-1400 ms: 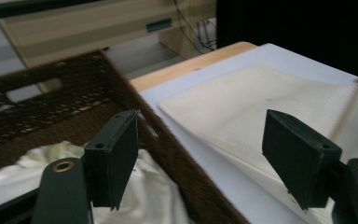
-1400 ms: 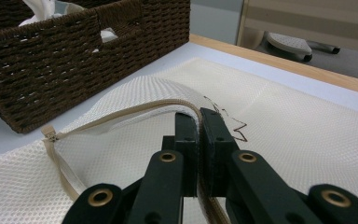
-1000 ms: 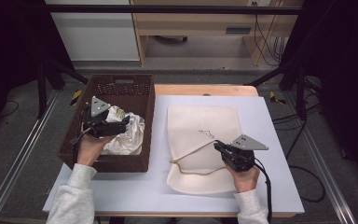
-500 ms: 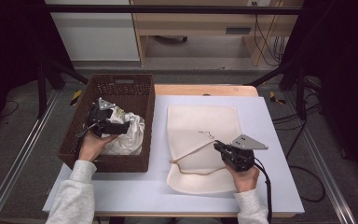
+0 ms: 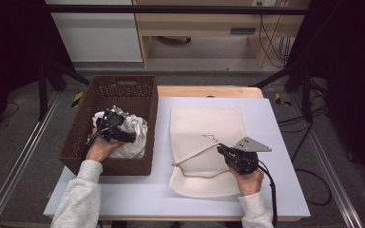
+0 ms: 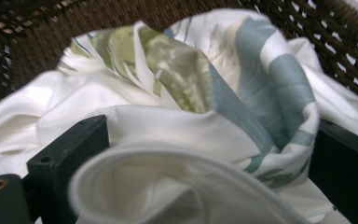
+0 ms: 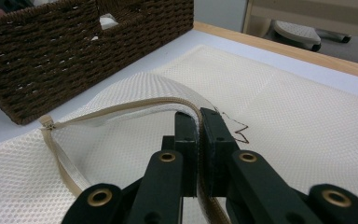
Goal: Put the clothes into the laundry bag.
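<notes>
— What have you got on the left?

— My left tool (image 5: 116, 127) is down inside the brown wicker basket (image 5: 123, 88), which sits on the left of the worktop (image 5: 275, 123). From the left gripper view its jaws stand wide apart with the crumpled cloth (image 6: 200, 135) bunched between them. I can't tell whether they're pressing it. The cloth is white, soft and rumpled, with blue-grey bands and pale green leaf-like patches on a raised fold.

— And further right?

— A cream mesh bag (image 5: 209, 126) lies flat on the worktop just beside the basket. Its weave is fine, with a tan zipper edge (image 7: 121, 106) and a small dark squiggle (image 7: 239, 131) on the mesh. My right tool (image 5: 224, 152) has its jaws pinched narrow on that edge, lifting it into an arch above the rest of the bag.
</notes>
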Available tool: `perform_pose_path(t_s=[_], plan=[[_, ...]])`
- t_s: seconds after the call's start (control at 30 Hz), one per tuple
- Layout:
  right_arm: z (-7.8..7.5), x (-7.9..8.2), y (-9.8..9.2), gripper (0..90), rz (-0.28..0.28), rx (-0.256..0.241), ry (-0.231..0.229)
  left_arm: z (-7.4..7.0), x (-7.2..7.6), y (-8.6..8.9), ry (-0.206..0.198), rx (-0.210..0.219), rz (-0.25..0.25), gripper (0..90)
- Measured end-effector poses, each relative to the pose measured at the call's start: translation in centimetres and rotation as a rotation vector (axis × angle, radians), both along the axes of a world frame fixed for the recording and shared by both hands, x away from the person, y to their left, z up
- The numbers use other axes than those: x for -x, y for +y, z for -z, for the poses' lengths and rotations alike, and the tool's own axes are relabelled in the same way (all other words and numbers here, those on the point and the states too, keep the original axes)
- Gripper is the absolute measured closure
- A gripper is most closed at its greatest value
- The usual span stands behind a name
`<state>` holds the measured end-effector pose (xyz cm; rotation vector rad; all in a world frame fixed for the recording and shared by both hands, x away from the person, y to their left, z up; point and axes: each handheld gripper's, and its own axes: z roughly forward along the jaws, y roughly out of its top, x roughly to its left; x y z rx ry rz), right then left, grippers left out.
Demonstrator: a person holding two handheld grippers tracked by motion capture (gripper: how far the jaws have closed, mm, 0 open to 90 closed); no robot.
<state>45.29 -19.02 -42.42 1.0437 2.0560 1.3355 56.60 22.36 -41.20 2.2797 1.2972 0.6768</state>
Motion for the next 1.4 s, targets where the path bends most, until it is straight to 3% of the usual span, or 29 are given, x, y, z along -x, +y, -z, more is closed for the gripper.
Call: perform_pose_path(t_s=[0.03, 0.17, 0.23, 0.33, 0.5, 0.67, 0.7, 0.73, 0.77, 0.8, 0.83, 0.87, 0.93, 0.97, 1.0, 1.07, 1.1, 1.13, 1.17, 1.2, 1.37, 1.4], plan=[[0.1, -0.1, 0.0, 86.3, -0.001, -0.001, 0.004, 0.5, -0.2, -0.1, 0.036, -0.016, -0.003, 4.5], [0.1, -0.1, 0.1, 86.3, -0.001, -0.001, 0.009, 0.8, -0.5, -0.4, 0.057, -0.033, -0.019, 8.2], [0.2, -0.2, 0.1, 86.3, -0.002, 0.002, 0.009, 1.0, -0.5, -0.4, 0.084, -0.009, -0.037, 17.5], [0.2, -0.2, 0.1, 86.3, 0.000, 0.004, 0.011, 0.8, -0.5, -0.3, 0.105, -0.011, -0.059, 34.0], [0.2, -0.2, 0.0, 86.3, 0.000, 0.007, 0.012, 0.6, -0.2, -0.6, 0.091, -0.046, -0.055, 57.4], [0.2, -0.2, 0.0, 86.4, 0.000, 0.006, 0.015, 0.3, 0.0, -0.5, 0.078, -0.043, -0.052, 64.1], [0.1, -0.2, -0.1, 86.3, 0.001, 0.005, 0.015, 0.1, 0.2, -0.4, 0.054, -0.033, -0.055, 64.5], [0.1, -0.2, -0.1, 86.3, 0.001, 0.005, 0.015, 0.1, 0.2, -0.4, 0.054, -0.033, -0.055, 64.8], [0.1, -0.2, -0.1, 86.3, 0.002, 0.003, 0.014, -0.4, 0.5, -0.3, 0.011, -0.019, -0.059, 64.9], [0.1, -0.2, -0.2, 86.3, 0.000, 0.004, 0.014, -0.4, 0.5, -0.3, 0.011, -0.019, -0.059, 65.1], [0.1, -0.2, -0.2, 86.4, 0.003, 0.002, 0.016, -1.0, 0.8, 0.0, -0.036, 0.028, -0.064, 65.3], [0.1, -0.2, -0.2, 86.4, 0.003, 0.002, 0.016, -1.0, 0.8, 0.0, -0.036, 0.028, -0.064, 65.4], [0.2, -0.2, -0.2, 86.4, 0.002, 0.003, 0.018, -1.6, 1.2, 0.4, -0.087, 0.081, -0.071, 65.6], [0.2, -0.2, -0.2, 86.4, 0.002, 0.003, 0.019, -2.0, 1.6, 0.8, -0.135, 0.118, -0.075, 65.8], [0.2, -0.2, -0.2, 86.4, 0.002, 0.003, 0.019, -2.0, 1.6, 0.8, -0.135, 0.118, -0.075, 65.9], [0.1, -0.2, -0.2, 86.4, 0.002, 0.001, 0.016, -2.3, 2.0, 1.0, -0.181, 0.147, -0.083, 66.1], [0.1, -0.2, -0.3, 86.4, 0.003, 0.000, 0.015, -2.5, 2.3, 1.2, -0.231, 0.174, -0.090, 66.4], [0.1, -0.2, -0.3, 86.4, 0.002, 0.002, 0.015, -2.5, 2.3, 1.2, -0.231, 0.174, -0.090, 66.5], [0.1, -0.2, -0.4, 86.4, 0.002, 0.001, 0.015, -2.8, 2.7, 1.6, -0.273, 0.205, -0.096, 66.7], [0.1, -0.2, -0.4, 86.4, 0.002, 0.001, 0.015, -2.8, 2.7, 1.6, -0.273, 0.205, -0.096, 66.9], [0.1, -0.2, -0.4, 86.4, 0.001, 0.001, 0.017, -3.3, 3.6, 2.1, -0.383, 0.257, -0.105, 67.1], [0.1, -0.2, -0.4, 86.4, 0.001, 0.001, 0.017, -3.3, 3.6, 2.1, -0.383, 0.257, -0.105, 67.1]])
